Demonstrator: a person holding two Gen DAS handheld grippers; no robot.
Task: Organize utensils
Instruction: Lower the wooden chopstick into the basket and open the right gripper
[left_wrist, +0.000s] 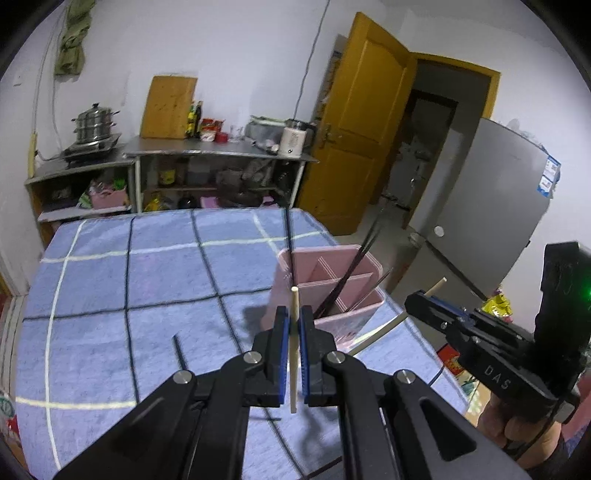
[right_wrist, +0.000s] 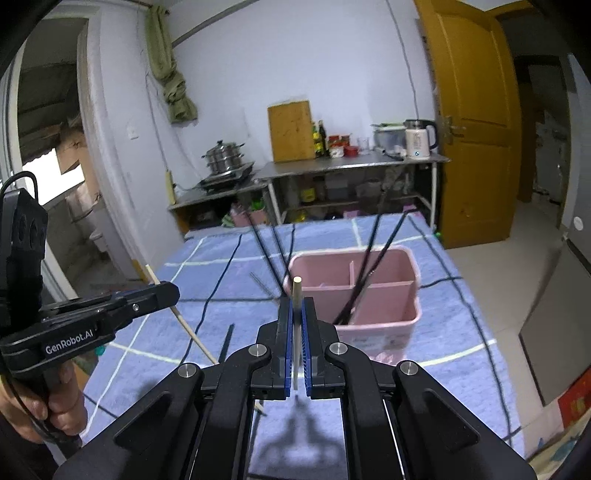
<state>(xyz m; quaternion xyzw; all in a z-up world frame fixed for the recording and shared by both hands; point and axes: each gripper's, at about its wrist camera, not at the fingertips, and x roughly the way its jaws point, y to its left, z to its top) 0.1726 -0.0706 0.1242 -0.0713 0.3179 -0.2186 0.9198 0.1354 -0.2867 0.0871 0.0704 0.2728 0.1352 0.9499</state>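
Observation:
My left gripper (left_wrist: 293, 314) is shut on a pale wooden chopstick (left_wrist: 294, 295) that stands upright between its blue pads. It hovers over the blue checked tablecloth (left_wrist: 147, 277), just left of the pink divided organizer box (left_wrist: 364, 319). My right gripper (right_wrist: 296, 304) is shut on a second pale chopstick (right_wrist: 296, 286), in front of the pink box (right_wrist: 380, 328). Several black chopsticks (right_wrist: 364, 275) lean in the box. Each gripper shows in the other's view, the right gripper (left_wrist: 415, 301) and the left gripper (right_wrist: 170, 291). A black chopstick (right_wrist: 226, 341) lies on the cloth.
The table's right edge (right_wrist: 491, 332) drops to a tiled floor beside a grey fridge (left_wrist: 491, 210). Behind the table stand metal kitchen shelves (left_wrist: 218, 155) with a pot, bottles and a kettle. A yellow door (left_wrist: 365, 122) is open at the back right.

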